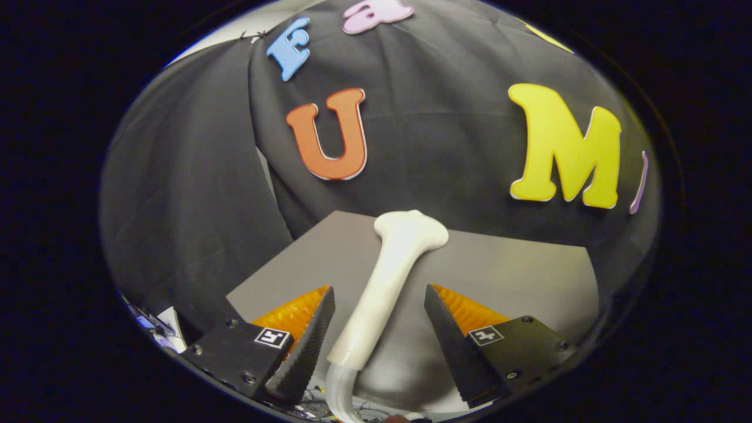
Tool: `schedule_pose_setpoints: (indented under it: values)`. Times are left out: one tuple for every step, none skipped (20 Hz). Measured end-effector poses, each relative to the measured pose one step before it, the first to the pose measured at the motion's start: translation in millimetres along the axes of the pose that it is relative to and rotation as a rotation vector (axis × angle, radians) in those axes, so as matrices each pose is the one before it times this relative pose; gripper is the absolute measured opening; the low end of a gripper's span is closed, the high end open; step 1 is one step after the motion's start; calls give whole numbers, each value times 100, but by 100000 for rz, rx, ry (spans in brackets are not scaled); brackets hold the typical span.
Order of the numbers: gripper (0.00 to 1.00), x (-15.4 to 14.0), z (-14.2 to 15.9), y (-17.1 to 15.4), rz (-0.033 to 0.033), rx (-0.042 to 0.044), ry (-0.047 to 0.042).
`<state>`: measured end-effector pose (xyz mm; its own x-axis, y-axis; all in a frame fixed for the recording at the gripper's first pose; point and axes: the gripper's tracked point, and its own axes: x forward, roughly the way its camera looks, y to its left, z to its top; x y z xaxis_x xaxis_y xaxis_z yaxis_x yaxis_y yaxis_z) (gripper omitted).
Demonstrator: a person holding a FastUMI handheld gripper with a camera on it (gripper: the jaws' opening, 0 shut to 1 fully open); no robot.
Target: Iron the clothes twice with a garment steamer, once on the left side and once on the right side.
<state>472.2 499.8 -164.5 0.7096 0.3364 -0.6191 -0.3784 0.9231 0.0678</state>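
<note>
A white garment steamer [405,241] lies on the grey table [517,276]. Its wide head points away towards the black cloth wall and its slim handle runs back between my fingers. My gripper [378,291] is open and straddles the handle. There is a small gap on each side, and neither finger presses on the handle. A pale hose [338,393] leaves the near end of the handle and curves down below the fingers.
The black cloth wall [188,194] hangs close behind and to the left of the table. The table's far edge lies just beyond the steamer head. Some small clutter [155,323] shows low on the left, past the table's corner.
</note>
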Motion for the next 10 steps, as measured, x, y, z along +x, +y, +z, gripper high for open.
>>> schedule_pose_setpoints:
  values:
    - [95,1105,28,25,-440,759,1785]
    - [95,896,-42,-173,-1179,61,1869]
    - [95,803,-103,-46,-1080,-673,1461]
    - [95,514,-173,-76,-2252,-497,1668]
    - [95,697,-33,-137,-2132,-406,899]
    - [95,341,167,7,-3037,-605,-995]
    - [95,578,50,-174,-3019,-1591,-83]
    - [94,35,304,-224,-1369,-640,260]
    - [91,452,450,-104,-402,-808,-366]
    - [90,167,-89,-272,-571,750,461]
